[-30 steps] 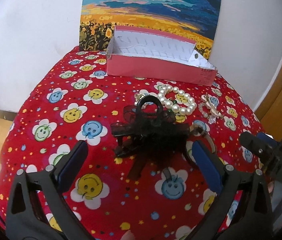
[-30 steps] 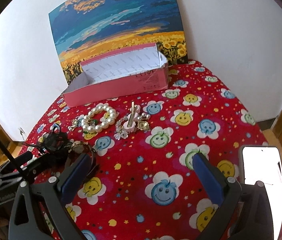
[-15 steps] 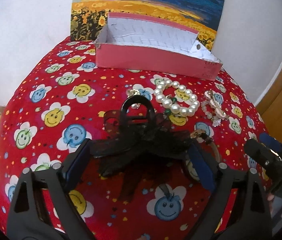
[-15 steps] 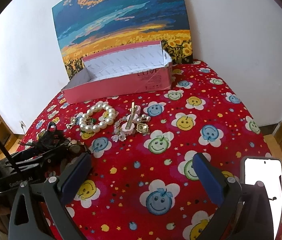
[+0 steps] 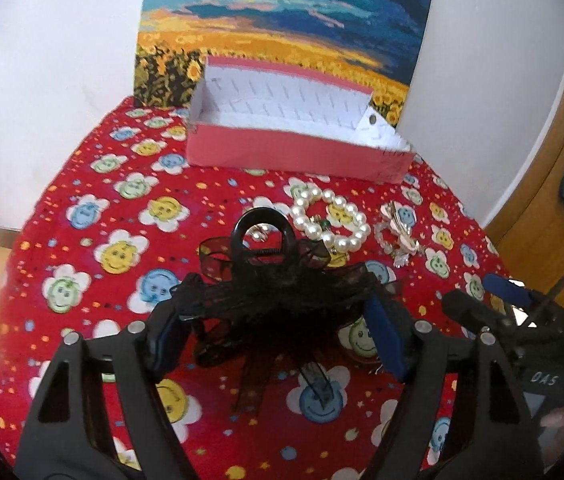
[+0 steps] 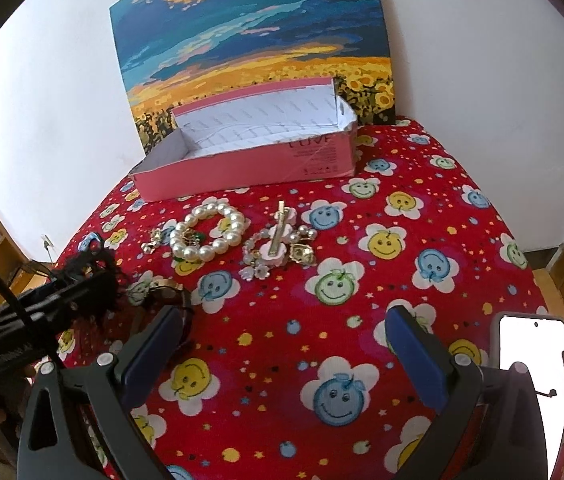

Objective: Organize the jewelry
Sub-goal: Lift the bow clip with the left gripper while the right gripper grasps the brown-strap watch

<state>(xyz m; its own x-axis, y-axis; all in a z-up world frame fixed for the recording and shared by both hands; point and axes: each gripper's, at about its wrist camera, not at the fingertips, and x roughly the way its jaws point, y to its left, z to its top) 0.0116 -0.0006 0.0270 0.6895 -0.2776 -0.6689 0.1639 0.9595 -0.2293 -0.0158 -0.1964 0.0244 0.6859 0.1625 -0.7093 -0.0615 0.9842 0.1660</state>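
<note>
Red smiley-flower cloth [image 6: 402, 248] covers the table, with an open pink cardboard box [image 5: 294, 148] at the wall. Having just closed, the left gripper [image 5: 277, 320] clasps the black lace-bow hair claw [image 5: 269, 280] in front of the white pearl bracelet [image 5: 332, 220]. The right gripper [image 6: 286, 352] stands wide and empty.

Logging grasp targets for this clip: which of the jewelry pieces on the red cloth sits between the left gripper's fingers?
The black lace-bow hair claw clip, between the left gripper's closing fingers. The white pearl bracelet and pink flower hair clip lie farther off, near the pink box.
</note>
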